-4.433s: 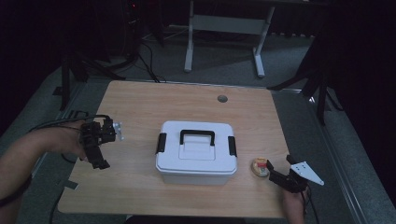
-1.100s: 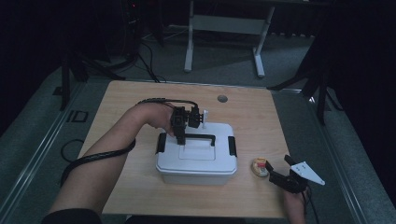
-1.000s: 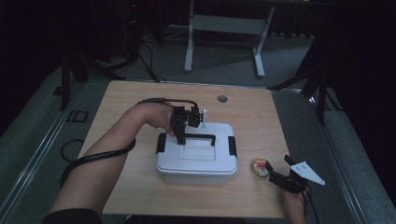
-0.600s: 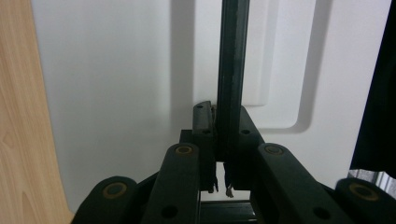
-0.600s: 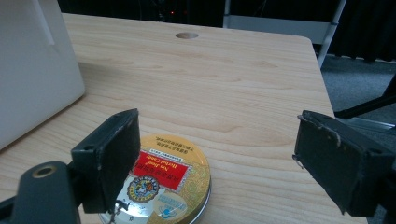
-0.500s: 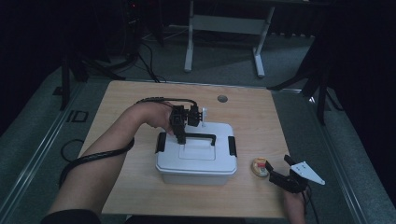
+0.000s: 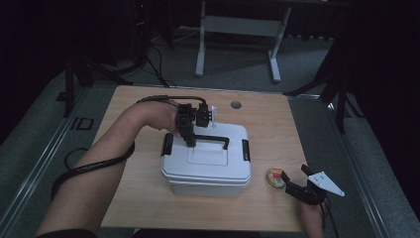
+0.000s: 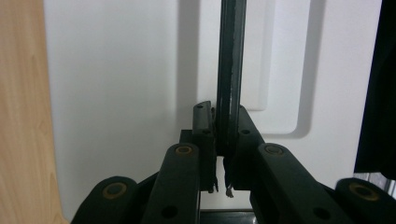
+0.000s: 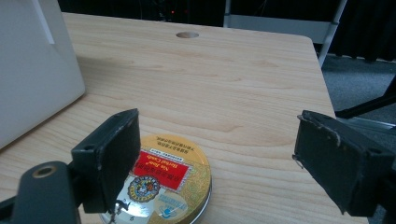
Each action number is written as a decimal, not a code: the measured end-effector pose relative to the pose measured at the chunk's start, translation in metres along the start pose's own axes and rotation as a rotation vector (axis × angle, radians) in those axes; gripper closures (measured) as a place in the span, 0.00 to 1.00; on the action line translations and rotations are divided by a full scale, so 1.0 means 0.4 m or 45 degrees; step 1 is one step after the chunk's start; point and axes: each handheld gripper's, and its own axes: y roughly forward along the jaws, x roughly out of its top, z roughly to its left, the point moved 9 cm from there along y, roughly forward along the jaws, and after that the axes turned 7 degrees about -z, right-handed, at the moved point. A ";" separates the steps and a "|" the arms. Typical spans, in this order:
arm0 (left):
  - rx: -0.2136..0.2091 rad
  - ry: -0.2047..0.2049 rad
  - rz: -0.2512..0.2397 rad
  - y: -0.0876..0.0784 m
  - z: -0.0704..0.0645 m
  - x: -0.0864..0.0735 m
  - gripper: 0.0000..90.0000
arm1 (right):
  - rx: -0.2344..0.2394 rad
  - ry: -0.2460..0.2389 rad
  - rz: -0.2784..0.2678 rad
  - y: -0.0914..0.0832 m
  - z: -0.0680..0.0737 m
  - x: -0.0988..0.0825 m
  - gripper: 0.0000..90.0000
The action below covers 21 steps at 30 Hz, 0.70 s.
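Two grippers are at work, and we see them doing different things. Our left gripper (image 7: 190, 141), in the centre of the high view, is clamped on the black handle (image 7: 212, 140) of the white box (image 7: 205, 163); in the left gripper view the pads press the thin dark bar (image 8: 230, 70) from both sides, with the white lid (image 8: 121, 93) behind it. The box stands in the middle of the worktop (image 7: 148, 198), its two black side latches (image 7: 246, 150) at the left and right ends of the lid.

Our right gripper (image 7: 293, 187) waits at the lower right of the high view with its jaws wide apart and nothing between the pads. Just in front of it lies a small round tin (image 9: 163, 184) with a gold and red label, near the right side of the box but not touching it.

We judge that the step in hand is taking the box by its handle, to raise the handle or lift the lid. The next move probably calls for a straight pull upward with a firm grip, because the bar is thin and could slip. Whether the latches are free we cannot tell.

The worktop is pale wood with a round hole (image 7: 236, 104) near its far edge. The room is dark, with grey floor, cables (image 7: 158, 54) and a white metal stand (image 7: 237, 29) at the top of the frame.
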 end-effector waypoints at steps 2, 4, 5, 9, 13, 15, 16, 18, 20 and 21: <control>0.018 -0.014 -0.019 -0.016 0.004 -0.009 0.93 | 0.001 0.004 0.003 0.000 0.000 0.000 0.16; 0.029 -0.040 -0.042 -0.028 0.002 -0.020 0.93 | -0.002 0.006 0.002 0.000 0.000 0.000 0.16; 0.033 -0.051 -0.046 -0.033 0.002 -0.028 0.93 | -0.003 0.008 0.002 0.000 -0.001 0.000 0.16; 0.044 -0.061 -0.025 -0.053 -0.004 -0.072 0.93 | -0.008 0.006 0.003 0.000 -0.001 0.000 0.16; 0.055 -0.105 -0.038 -0.067 -0.010 -0.117 0.93 | -0.010 -0.003 0.006 0.001 -0.001 -0.001 0.16; 0.062 -0.122 -0.040 -0.074 -0.013 -0.142 0.93 | -0.012 0.001 0.008 0.001 -0.002 -0.001 0.16; 0.068 -0.133 -0.038 -0.078 -0.014 -0.156 0.93 | -0.013 0.004 0.009 0.001 -0.002 -0.001 0.16; 0.081 -0.148 -0.032 -0.087 -0.017 -0.186 0.93 | -0.017 0.003 0.008 0.001 -0.002 -0.001 0.16; 0.089 -0.190 -0.041 -0.095 -0.021 -0.215 0.93 | -0.018 -0.004 0.008 0.001 -0.002 -0.001 0.16; 0.098 -0.194 -0.044 -0.101 -0.021 -0.230 0.92 | -0.018 -0.006 0.010 0.002 -0.001 -0.001 0.16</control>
